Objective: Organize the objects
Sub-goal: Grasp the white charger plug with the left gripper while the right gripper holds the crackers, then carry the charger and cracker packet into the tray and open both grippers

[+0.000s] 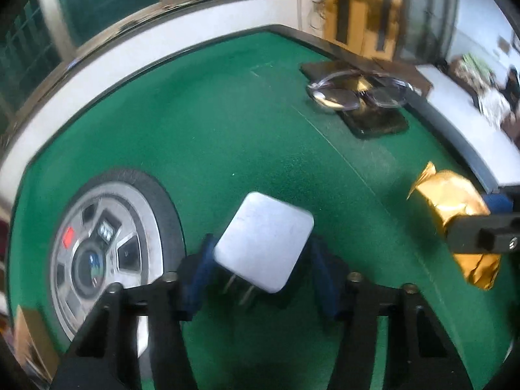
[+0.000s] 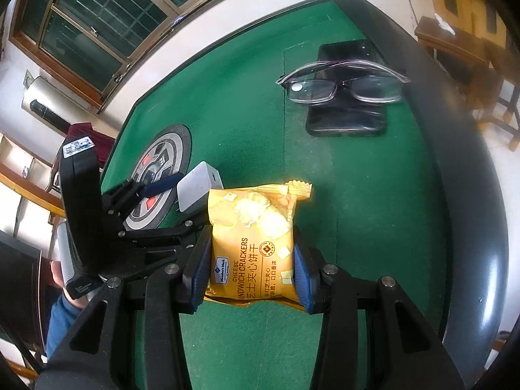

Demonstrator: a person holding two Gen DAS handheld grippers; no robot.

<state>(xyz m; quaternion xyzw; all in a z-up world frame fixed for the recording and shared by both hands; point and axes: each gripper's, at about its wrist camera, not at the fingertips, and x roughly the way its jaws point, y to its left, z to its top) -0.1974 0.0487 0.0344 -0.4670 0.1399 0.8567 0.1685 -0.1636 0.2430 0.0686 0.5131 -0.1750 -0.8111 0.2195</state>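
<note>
My left gripper [image 1: 260, 269] is shut on a white plug charger [image 1: 264, 242], prongs pointing back, held just above the green felt table [image 1: 227, 123]. My right gripper [image 2: 252, 269] is shut on a yellow cheese cracker packet [image 2: 252, 237], also over the felt. The packet shows in the left wrist view [image 1: 455, 214] at the right. The charger and the left gripper [image 2: 169, 188] show in the right wrist view, just left of the packet. A pair of glasses [image 2: 344, 84] lies on a black phone [image 2: 344, 120] near the far right edge; both also show in the left wrist view [image 1: 357, 94].
A round dial panel [image 1: 104, 253] sits in the table's middle, left of the charger; it also shows in the right wrist view [image 2: 159, 169]. The table has a dark padded rim [image 2: 471, 195]. A window and wall stand behind; chairs stand at the right.
</note>
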